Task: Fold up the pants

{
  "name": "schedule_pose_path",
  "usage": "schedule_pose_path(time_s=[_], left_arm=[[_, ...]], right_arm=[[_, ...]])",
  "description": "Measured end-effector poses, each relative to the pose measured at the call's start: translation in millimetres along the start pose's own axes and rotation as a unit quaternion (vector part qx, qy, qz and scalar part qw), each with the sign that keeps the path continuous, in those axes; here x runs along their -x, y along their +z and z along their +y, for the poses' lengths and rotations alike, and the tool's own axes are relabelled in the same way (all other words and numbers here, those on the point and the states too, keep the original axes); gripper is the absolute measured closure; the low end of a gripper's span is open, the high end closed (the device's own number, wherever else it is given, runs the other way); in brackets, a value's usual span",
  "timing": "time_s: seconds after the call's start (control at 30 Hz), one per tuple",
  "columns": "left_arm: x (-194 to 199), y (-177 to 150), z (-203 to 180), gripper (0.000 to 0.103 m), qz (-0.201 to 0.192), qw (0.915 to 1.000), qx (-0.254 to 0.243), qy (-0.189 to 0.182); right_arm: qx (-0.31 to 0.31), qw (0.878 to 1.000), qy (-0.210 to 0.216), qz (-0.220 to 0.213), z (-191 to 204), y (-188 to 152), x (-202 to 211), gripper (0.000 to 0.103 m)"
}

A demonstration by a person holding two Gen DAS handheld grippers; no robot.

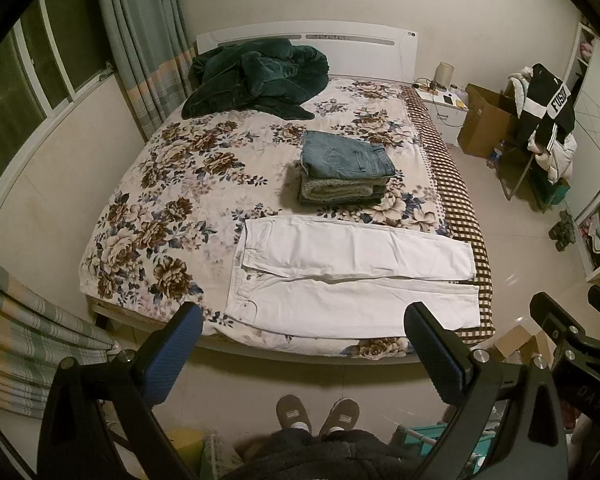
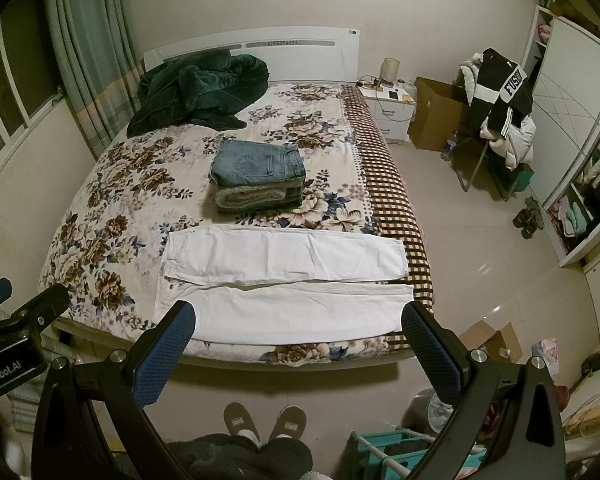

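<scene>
White pants (image 1: 352,280) lie flat at the bed's (image 1: 148,184) lower edge, ahead of both spread, empty claws (image 1: 304,344) (image 2: 296,336); bare quilt lies frame-left.

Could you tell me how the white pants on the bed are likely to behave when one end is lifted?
The white pants lie flat with soft creases, so they'll probably drape limply. Their two legs lie side by side and may separate.

You face a bed (image 1: 172,184) with a floral cover and white headboard (image 1: 364,46) against a pale wall. Green curtains (image 1: 140,40) hang by the window (image 1: 40,64) on your left. A white nightstand (image 2: 392,114), cardboard box (image 2: 432,116) and wardrobe (image 2: 568,128) stand right, on glossy tiled floor (image 2: 480,248).
</scene>
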State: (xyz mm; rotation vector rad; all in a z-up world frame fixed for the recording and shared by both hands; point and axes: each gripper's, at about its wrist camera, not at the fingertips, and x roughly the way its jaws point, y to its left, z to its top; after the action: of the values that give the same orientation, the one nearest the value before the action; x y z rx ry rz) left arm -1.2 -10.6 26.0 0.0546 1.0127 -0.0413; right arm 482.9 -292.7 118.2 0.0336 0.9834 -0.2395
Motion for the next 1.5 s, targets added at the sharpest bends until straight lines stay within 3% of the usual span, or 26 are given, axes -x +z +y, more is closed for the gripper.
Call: schedule_pose_path(time_s=[0.93, 1.27, 1.4, 1.5], left_arm=[[1.8, -1.3, 0.4, 0.0, -0.002, 1.0, 0.002, -0.001], [-1.0, 3.1, -0.5, 0.0, 0.001, 0.9999, 0.009, 0.005], [-23.0, 14.7, -5.4, 0.0, -0.003, 0.9993, 0.016, 0.034], [-59.6, 26.1, -8.4, 0.0, 0.004, 0.9979, 0.025, 0.06]], right_arm=[[0.001, 1.0, 0.0, -0.001, -0.8, -1.5, -0.6, 0.0], [0.003, 1.0, 0.006, 0.006, 11.3, 5.9, 24.2, 0.0], [-0.001, 1.0, 0.006, 0.013, 0.6, 10.4, 10.0, 0.0], [-0.013, 1.0, 0.0, 0.029, -19.5, 17.4, -36.4, 0.0]])
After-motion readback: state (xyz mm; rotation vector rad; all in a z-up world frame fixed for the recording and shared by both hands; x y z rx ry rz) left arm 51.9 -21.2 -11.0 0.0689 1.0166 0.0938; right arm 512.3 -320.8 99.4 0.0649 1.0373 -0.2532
